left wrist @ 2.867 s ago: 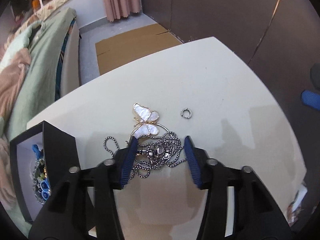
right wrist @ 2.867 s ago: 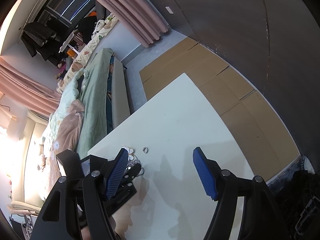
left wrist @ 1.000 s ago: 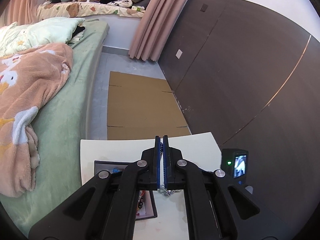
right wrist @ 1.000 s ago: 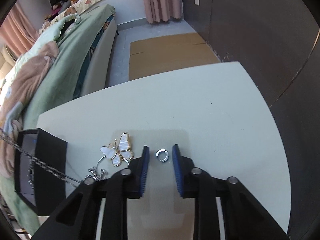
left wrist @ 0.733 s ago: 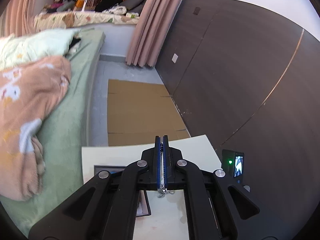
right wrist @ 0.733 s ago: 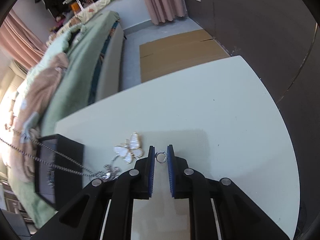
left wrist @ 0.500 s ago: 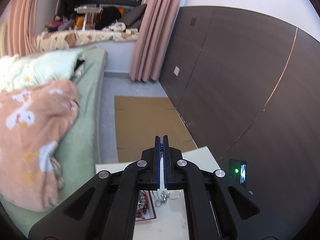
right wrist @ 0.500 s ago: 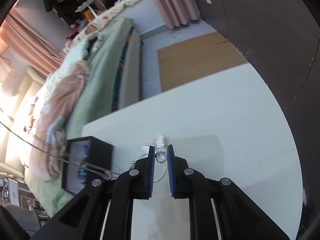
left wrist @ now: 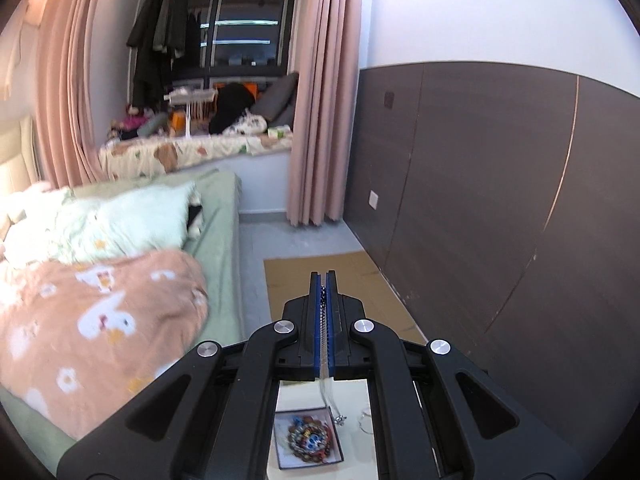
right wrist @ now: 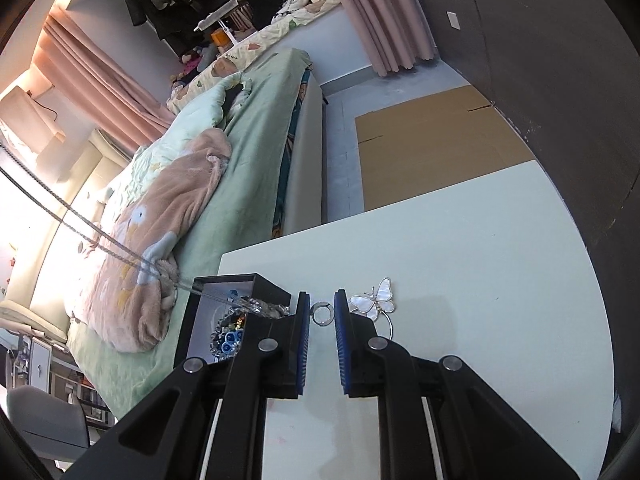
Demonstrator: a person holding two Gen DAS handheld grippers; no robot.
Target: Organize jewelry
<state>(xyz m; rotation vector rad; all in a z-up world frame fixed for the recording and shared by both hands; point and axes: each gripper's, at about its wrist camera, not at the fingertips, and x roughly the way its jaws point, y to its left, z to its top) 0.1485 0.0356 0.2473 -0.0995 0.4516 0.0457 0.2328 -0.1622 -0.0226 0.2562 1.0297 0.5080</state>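
- Left gripper [left wrist: 324,280] pinches the chain [right wrist: 92,236]; its dangling end could snag the box [right wrist: 256,286]
- Right gripper [right wrist: 322,314] clamps the ring [right wrist: 322,314]; a thin hold, it may slip

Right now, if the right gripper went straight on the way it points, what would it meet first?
Probably the bare white table just beyond the butterfly brooch. The right gripper already holds the ring; depth is unclear.

Silver chain [right wrist: 100,240] taut over black box [right wrist: 224,284]; small ring [right wrist: 322,314] pinched.
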